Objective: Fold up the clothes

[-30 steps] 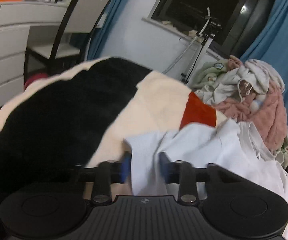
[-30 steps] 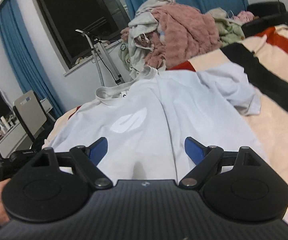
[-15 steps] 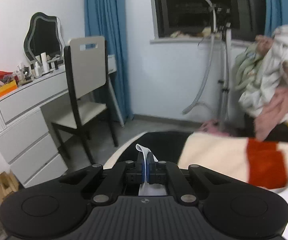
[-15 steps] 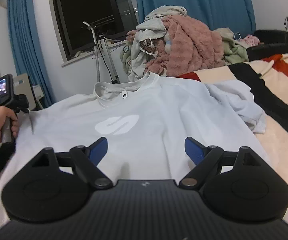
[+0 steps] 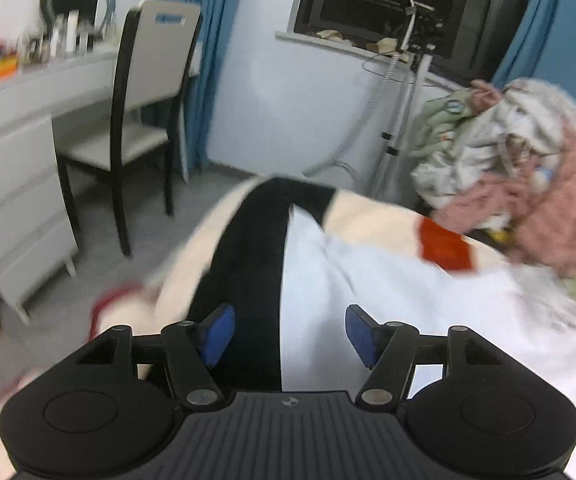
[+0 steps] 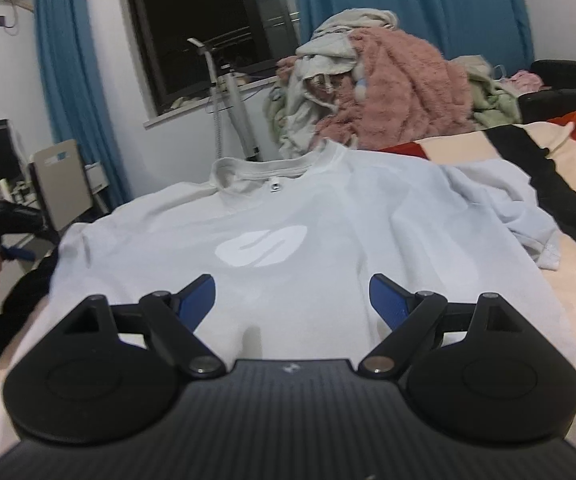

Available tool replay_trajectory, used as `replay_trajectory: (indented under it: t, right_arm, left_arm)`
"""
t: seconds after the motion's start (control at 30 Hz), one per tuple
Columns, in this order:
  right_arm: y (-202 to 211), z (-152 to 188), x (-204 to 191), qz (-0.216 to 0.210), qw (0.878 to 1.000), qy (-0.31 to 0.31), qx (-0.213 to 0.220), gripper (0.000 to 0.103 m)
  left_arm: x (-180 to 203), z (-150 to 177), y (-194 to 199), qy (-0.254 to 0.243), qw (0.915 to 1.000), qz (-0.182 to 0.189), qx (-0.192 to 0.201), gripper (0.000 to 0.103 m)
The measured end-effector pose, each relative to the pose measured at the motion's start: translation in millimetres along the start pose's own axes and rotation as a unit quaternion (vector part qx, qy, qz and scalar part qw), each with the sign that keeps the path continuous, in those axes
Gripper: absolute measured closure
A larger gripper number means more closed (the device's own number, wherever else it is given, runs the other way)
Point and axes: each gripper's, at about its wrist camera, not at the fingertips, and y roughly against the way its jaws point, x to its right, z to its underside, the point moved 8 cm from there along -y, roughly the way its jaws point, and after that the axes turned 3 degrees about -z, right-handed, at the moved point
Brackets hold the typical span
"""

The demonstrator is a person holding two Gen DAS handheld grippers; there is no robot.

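Observation:
A white t-shirt (image 6: 311, 216) with a pale oval logo lies spread face up on the striped blanket (image 6: 567, 184), its collar toward the window. Its right sleeve is bunched in folds at the right. My right gripper (image 6: 291, 300) hovers open over the shirt's lower part, nothing between its blue pads. In the left wrist view the shirt's left edge (image 5: 367, 280) lies over the blanket's black stripe (image 5: 252, 264). My left gripper (image 5: 288, 332) stands open above that edge, holding nothing. The left gripper (image 6: 12, 254) and the hand holding it also show at the far left of the right wrist view.
A heap of unfolded clothes (image 6: 387, 80), pink and white, is piled at the bed's far end. A chair (image 5: 144, 92) and a white dresser (image 5: 16, 184) stand on the floor to the left. A garment steamer stand (image 5: 403, 104) is by the window.
My left gripper, shut on the shirt's left sleeve half a second ago, has let it go and opened. The shirt now lies flatter and wider. The right gripper stayed open.

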Motion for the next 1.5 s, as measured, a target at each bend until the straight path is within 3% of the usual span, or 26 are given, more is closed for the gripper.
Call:
replay_trajectory:
  t: [0.13, 0.3, 0.47, 0.57, 0.7, 0.77, 1.03, 1.13, 1.2, 1.3, 1.5]
  right_arm:
    - [14, 6, -16, -0.042, 0.999, 0.0, -0.018, 0.018]
    - [46, 23, -64, -0.089, 0.992, 0.066, -0.056, 0.023]
    - [93, 52, -112, -0.187, 0.974, 0.047, -0.119, 0.032]
    - [110, 75, -141, -0.216, 0.963, 0.073, -0.146, 0.033]
    - [104, 107, -158, -0.191, 0.96, 0.114, -0.172, 0.033]
    - [100, 103, -148, -0.17, 0.967, 0.097, -0.166, 0.033]
    - [87, 85, -103, -0.085, 0.987, 0.022, -0.136, 0.034]
    - [85, 82, -92, -0.077, 0.988, -0.013, -0.135, 0.034]
    - [84, 81, -88, -0.078, 0.987, -0.029, -0.136, 0.034]
    - [80, 79, -85, -0.08, 0.986, -0.042, -0.138, 0.034]
    - [84, 79, -82, -0.076, 0.987, -0.051, -0.135, 0.034]
  left_arm:
    - [-21, 73, 78, 0.037, 0.9971, 0.032, -0.058, 0.039]
    - [-42, 150, 152, 0.089, 0.9881, 0.071, -0.103, 0.039]
    - [-58, 199, 197, 0.132, 0.9779, 0.11, -0.12, 0.039]
    - [-66, 227, 206, 0.163, 0.9681, 0.12, -0.148, 0.042]
    - [-65, 261, 206, 0.181, 0.9505, 0.142, -0.208, 0.057]
    - [-57, 269, 212, 0.155, 0.953, 0.144, -0.217, 0.064]
    - [-24, 296, 237, 0.041, 0.9585, 0.146, -0.242, 0.062]
    - [-12, 307, 246, -0.002, 0.9571, 0.146, -0.25, 0.06]
    - [-5, 313, 252, -0.031, 0.9552, 0.146, -0.256, 0.068]
    - [-12, 308, 252, -0.024, 0.9513, 0.147, -0.27, 0.097]
    - [-44, 270, 261, 0.014, 0.9478, 0.159, -0.276, 0.101]
